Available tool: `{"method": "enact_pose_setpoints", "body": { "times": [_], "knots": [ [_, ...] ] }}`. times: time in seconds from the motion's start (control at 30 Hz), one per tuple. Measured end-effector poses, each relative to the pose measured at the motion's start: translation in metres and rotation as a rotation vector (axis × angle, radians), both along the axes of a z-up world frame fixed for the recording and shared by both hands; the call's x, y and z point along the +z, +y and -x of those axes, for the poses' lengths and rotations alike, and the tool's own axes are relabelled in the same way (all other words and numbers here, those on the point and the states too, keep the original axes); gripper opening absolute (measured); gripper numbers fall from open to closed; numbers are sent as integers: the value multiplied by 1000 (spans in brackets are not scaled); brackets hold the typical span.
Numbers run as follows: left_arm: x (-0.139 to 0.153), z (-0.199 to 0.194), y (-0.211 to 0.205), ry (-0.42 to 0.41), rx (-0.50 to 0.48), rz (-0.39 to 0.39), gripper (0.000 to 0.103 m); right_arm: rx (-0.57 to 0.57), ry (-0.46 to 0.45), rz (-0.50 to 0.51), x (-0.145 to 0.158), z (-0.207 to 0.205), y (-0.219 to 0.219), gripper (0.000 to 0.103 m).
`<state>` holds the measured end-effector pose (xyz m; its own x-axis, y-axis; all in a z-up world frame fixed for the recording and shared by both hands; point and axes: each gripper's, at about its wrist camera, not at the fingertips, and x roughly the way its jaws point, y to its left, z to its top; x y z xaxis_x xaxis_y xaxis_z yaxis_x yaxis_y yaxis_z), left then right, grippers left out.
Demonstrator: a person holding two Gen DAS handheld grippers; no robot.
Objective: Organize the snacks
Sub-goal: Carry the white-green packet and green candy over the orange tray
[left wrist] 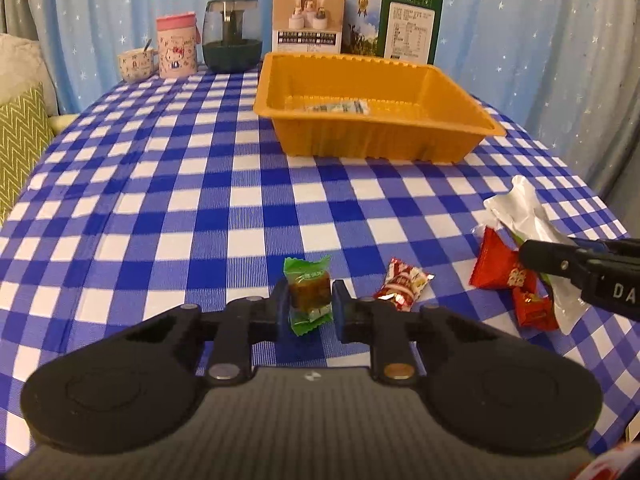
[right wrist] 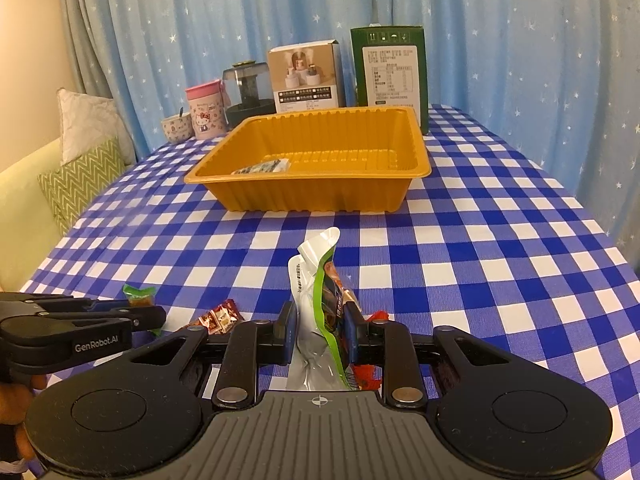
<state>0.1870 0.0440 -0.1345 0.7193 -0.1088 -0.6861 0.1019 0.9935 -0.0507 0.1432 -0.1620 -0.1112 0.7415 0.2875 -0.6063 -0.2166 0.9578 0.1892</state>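
**Both grippers clamped on snacks, tray ahead**

You're working over a blue-and-white checked tablecloth (left wrist: pixel 200 208) that fills most of both views, with a pale blue star-print curtain (left wrist: pixel 120 0) behind. At the far left edge of the frame sits a green zigzag cushion (left wrist: pixel 20 148).

Left to right along the back: small cup (left wrist: pixel 135 65), pink Hello Kitty canister (left wrist: pixel 177 46), dark jar (left wrist: pixel 232 34), beige box (left wrist: pixel 308 18), green carton (left wrist: pixel 408 26). Just in front of the boxes, upper centre, is the orange tray (left wrist: pixel 380 142); one packet (left wrist: pixel 340 107) lies inside it.

Lower centre of the left wrist view: your left gripper (left wrist: pixel 310 306) is closed on the green-wrapped candy (left wrist: pixel 308 294), pads touching both its sides. Just to the right lies a red-and-white candy (left wrist: pixel 404 284) on the cloth. Further right, red packets (left wrist: pixel 500 266) lie touching the white pouch.

Lower centre of the right wrist view: your right gripper (right wrist: pixel 320 334) is clamped on the white-and-green pouch (right wrist: pixel 316 280), which stands upright between the fingers. Nothing stands between either gripper and the tray.
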Motion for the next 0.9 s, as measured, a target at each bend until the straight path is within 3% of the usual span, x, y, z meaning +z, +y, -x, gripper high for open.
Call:
{"method": "enact_pose_setpoints", "body": {
  "times": [0.33, 0.9],
  "knots": [
    [41, -8, -11, -72, -36, 22, 20, -7, -56, -3, 21, -8, -6, 25],
    [84, -81, -26, -149, -96, 34, 20, -27, -143, -22, 66, -76, -16, 25]
  ]
}}
